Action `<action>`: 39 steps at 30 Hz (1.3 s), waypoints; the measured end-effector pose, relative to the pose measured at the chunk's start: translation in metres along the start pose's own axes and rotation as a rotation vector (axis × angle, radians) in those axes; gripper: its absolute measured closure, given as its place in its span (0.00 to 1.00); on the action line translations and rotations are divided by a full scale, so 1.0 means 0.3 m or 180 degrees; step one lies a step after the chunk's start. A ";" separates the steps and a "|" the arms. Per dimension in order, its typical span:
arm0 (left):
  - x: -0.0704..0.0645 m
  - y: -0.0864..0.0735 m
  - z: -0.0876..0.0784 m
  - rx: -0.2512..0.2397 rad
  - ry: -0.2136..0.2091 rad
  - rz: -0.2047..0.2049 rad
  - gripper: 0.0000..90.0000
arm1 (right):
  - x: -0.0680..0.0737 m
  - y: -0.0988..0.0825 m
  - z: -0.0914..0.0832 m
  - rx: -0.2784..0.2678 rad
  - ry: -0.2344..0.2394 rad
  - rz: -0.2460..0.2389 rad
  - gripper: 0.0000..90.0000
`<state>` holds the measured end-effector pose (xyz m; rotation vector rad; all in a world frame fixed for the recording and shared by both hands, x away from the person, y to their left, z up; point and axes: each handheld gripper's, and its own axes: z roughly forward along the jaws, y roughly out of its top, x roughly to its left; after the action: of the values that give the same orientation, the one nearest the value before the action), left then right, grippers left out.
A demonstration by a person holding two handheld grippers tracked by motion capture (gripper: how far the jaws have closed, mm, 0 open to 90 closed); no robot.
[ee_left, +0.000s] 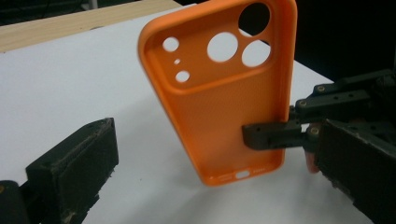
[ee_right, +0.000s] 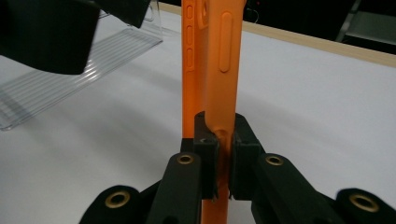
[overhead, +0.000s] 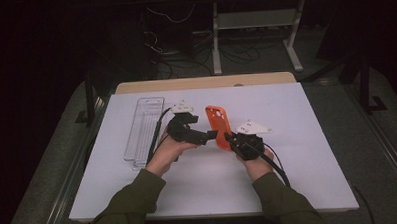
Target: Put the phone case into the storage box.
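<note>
A person is sitting at a white table (overhead: 297,138), holding a gripper in each hand. The right gripper (overhead: 232,139) is pinching an orange phone case (overhead: 219,125) by one long side wall, near the case's lower end. In the right gripper view the two black jaws are pressing together on that thin orange edge (ee_right: 223,135), with the case rising straight up between them and its side buttons facing the camera. The case is standing upright and lifted off the table, near the middle of the white surface, between the two hands.

The left gripper (overhead: 211,135) is pointing toward the case from the other side, its tip just beside the case. In the left gripper view its jaws are standing spread wide: one black jaw is showing at the lower left, the other at the lower right, and nothing is pressed between them. That view is looking into the hollow inner face of the case (ee_left: 219,93), with the round camera holes at the top and the charging slot at the bottom. The right gripper's jaw (ee_left: 275,135) is reaching in from the right and clamping the case's side wall.

A clear plastic tray (overhead: 144,129) is lying flat on the table to the left of the left hand (overhead: 165,152), well apart from the case. The person's green sleeves (overhead: 134,199) are coming in from the bottom edge.
</note>
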<state>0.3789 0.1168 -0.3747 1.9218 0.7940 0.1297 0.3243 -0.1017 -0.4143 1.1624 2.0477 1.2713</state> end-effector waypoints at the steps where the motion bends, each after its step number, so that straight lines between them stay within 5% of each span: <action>1: 0.000 0.000 0.002 0.0001 0.0000 0.0000 0.00 | 0.002 0.000 0.003 0.0005 -0.0003 -0.0020 0.92; 15: -0.012 0.000 0.024 -0.0078 -0.0033 0.0052 0.00 | 0.037 0.004 0.010 -0.0008 0.0052 -0.0018 0.92; 39: -0.021 -0.007 0.037 -0.0267 0.0096 -0.0067 0.00 | 0.105 -0.001 0.013 0.0003 0.0121 -0.0157 0.92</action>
<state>0.3776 0.1051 -0.3801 1.8358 0.8165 0.1767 0.3101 -0.0734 -0.4149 1.0890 2.0915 1.2782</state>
